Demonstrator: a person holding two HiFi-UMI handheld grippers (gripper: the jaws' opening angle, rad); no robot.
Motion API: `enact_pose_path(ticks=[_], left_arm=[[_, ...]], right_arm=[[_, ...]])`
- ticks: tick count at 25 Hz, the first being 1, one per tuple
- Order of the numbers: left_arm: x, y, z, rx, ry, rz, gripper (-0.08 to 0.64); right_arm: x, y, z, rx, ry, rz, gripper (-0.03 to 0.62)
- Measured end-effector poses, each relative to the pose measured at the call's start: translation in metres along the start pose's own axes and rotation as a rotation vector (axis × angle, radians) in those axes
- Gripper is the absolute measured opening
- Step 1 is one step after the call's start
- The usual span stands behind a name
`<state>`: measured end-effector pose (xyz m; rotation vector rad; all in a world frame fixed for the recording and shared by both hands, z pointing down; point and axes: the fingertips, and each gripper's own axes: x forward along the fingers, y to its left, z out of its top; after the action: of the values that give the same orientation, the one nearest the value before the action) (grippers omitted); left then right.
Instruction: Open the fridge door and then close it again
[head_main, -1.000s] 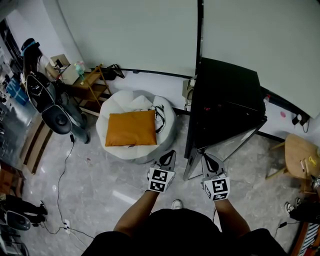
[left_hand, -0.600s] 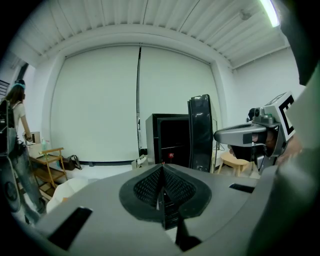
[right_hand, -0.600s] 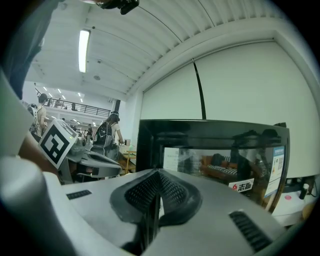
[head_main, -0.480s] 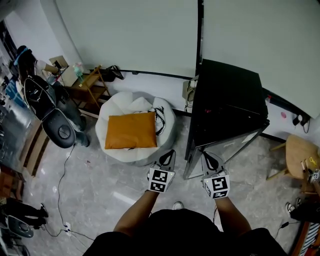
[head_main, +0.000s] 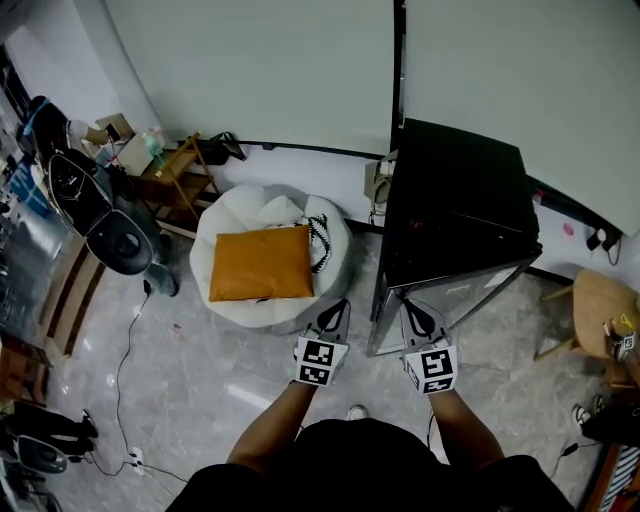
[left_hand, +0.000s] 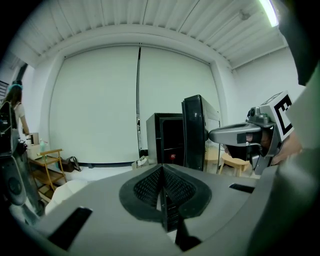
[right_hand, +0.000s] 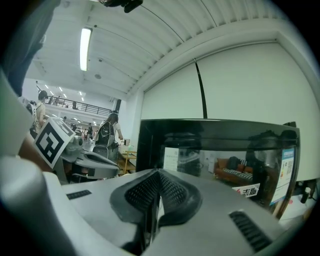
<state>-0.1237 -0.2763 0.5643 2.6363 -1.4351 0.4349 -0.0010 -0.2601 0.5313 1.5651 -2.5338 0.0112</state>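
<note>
The black fridge (head_main: 455, 200) stands against the white wall, right of centre. Its glass door (head_main: 470, 285) hangs ajar, with its dark edge (left_hand: 195, 132) turned toward me in the left gripper view. My right gripper (head_main: 418, 312) is shut with nothing in it. Its tips (right_hand: 157, 172) are close in front of the reflecting glass door (right_hand: 225, 160); I cannot tell whether they touch it. My left gripper (head_main: 338, 308) is shut and empty too, and sits left of the door's edge, apart from it. In the left gripper view its pads (left_hand: 161, 172) meet, and the right gripper (left_hand: 222, 134) shows at the right.
A white beanbag (head_main: 330, 245) with an orange cushion (head_main: 262, 262) lies left of the fridge. A wooden side table (head_main: 180, 170) and a black chair (head_main: 115, 240) stand at the far left. A round wooden stool (head_main: 590, 305) is at the right. A cable (head_main: 118, 370) trails over the floor.
Both grippers have edged forward toward the fridge, the right one a little more. The door's glass face looks slightly nearer to the fridge body.
</note>
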Motion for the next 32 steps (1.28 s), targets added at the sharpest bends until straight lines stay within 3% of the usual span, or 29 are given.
enact_pose_path(ticks=[16,32], left_arm=[[0.008,0.018,0.005,-0.006,-0.015,0.028,0.02],[0.013,0.024,0.005,-0.018,-0.017,0.018,0.02]], right_arm=[[0.034,-0.011,0.005,0.041,-0.015,-0.039,0.018],[0.061,-0.024,0.004,0.023,-0.007,-0.108,0.018]])
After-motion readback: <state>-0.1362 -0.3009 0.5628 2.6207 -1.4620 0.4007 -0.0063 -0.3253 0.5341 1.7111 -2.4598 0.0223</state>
